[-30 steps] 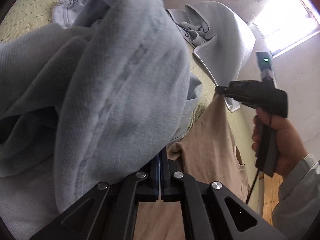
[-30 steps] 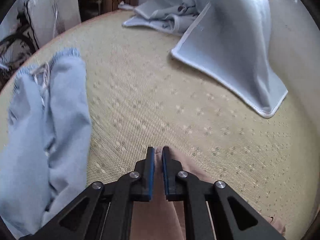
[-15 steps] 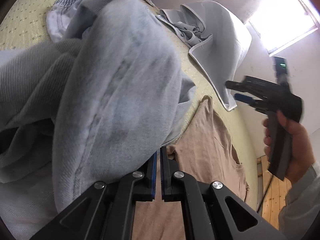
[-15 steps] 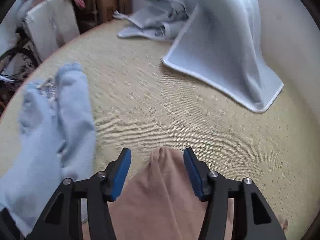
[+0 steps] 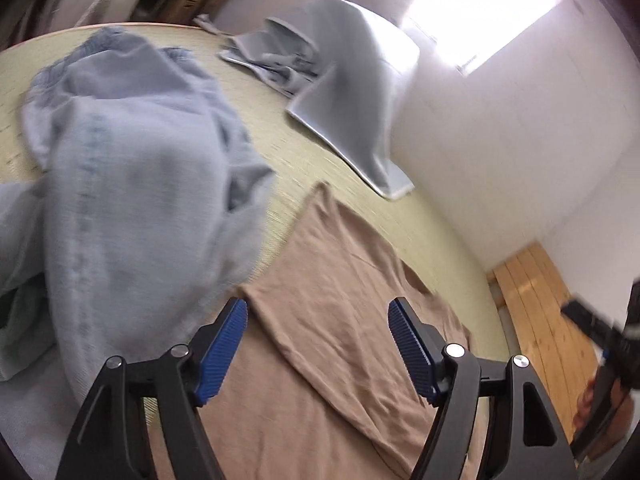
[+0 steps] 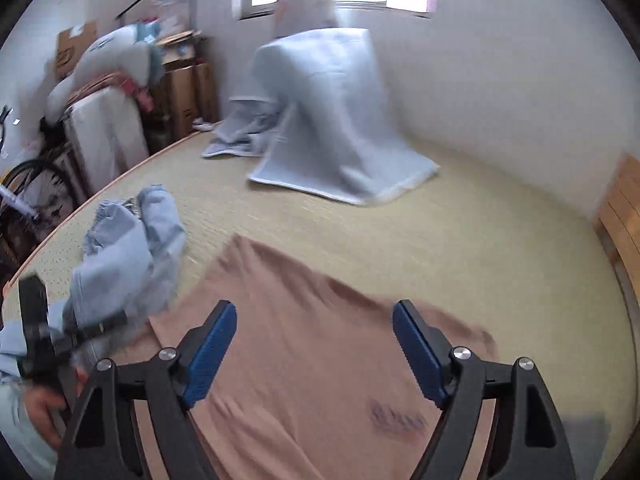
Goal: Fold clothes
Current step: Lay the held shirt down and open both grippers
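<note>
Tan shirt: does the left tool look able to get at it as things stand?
Probably yes. The left tool is opening above the tan shirt, nothing between its jaws, and the blue-grey garment lies beside, not across.

I see a tan cotton T-shirt [image 5: 344, 308] spread flat on the woven mat, beside a crumpled pale-blue pair of knit trousers [image 5: 132, 184] heaped to its left.

Right gripper [image 6: 314, 344], jaws opening and empty, hangs above a flat tan cotton T-shirt [image 6: 304, 344] on the woven straw mat [image 6: 480, 240].
</note>
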### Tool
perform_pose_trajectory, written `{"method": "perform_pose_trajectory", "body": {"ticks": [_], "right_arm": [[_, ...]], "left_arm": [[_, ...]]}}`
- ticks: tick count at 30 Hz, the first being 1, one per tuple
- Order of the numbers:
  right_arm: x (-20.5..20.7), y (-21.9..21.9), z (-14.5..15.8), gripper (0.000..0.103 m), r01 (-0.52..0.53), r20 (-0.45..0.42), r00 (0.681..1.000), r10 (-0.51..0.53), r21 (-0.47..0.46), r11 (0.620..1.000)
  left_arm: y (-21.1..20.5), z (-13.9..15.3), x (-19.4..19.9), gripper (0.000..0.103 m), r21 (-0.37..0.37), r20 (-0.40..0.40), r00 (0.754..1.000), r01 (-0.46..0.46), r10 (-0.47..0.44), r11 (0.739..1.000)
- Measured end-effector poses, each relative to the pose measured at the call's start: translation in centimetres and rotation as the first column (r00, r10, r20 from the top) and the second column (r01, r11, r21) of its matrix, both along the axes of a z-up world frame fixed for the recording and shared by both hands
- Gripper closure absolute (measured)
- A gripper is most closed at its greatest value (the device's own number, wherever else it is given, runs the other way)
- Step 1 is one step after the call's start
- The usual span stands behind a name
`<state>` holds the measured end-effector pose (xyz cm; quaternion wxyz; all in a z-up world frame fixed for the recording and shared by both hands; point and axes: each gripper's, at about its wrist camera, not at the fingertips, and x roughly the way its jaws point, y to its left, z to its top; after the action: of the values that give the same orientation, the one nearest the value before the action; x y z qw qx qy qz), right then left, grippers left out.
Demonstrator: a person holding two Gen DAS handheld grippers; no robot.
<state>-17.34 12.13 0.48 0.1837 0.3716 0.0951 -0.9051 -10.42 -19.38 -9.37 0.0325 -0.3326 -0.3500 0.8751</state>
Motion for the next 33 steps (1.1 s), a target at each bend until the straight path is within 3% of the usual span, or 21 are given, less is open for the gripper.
{"method": "perform_pose_trajectory", "body": {"ticks": [4,9,13,17,25,29,33], "right_arm": [[4.8,7.7,-2.7,0.019,0.136,0.064,0.989,-0.134,-0.014,0.991],[9.6,15.6,-8.0,0.019,0.316,0.196,0.936,-0.292,-0.108,0.942],[10.7,19.0,-11.6,0.037,0.371,0.314,0.903,-0.295,-0.222,0.902],[10.6,20.5,-13.6,0.038,0.425,0.375,0.874,-0.308,-0.284,0.859],[10.3,20.1,-14.4,0.038,0.384,0.416,0.875,-0.247,-0.286,0.878],[10.1,20.3,-15.5,0.038,0.391,0.457,0.860,-0.225,-0.309,0.867],[9.9,21.3,-16.8,0.046,0.431,0.501,0.833,-0.235,-0.320,0.844]], "left_arm": [[2.2,1.1,-0.4,0.024,-0.048,0.002,0.997,0.079,-0.079,0.996],[5.9,1.8,-1.1,0.024,-0.108,0.061,0.981,0.188,-0.183,0.976],[8.4,2.5,-1.7,0.024,-0.110,0.120,0.958,0.275,-0.261,0.955],[10.3,3.6,-3.3,0.024,-0.057,0.141,0.947,0.298,-0.288,0.953],[17.8,2.8,-9.7,0.024,-0.161,0.311,0.886,0.406,-0.344,0.900],[20.6,0.6,-11.6,0.024,-0.215,0.400,0.855,0.438,-0.330,0.873],[22.5,-0.9,-11.4,0.029,-0.249,0.435,0.837,0.466,-0.331,0.849]]}}
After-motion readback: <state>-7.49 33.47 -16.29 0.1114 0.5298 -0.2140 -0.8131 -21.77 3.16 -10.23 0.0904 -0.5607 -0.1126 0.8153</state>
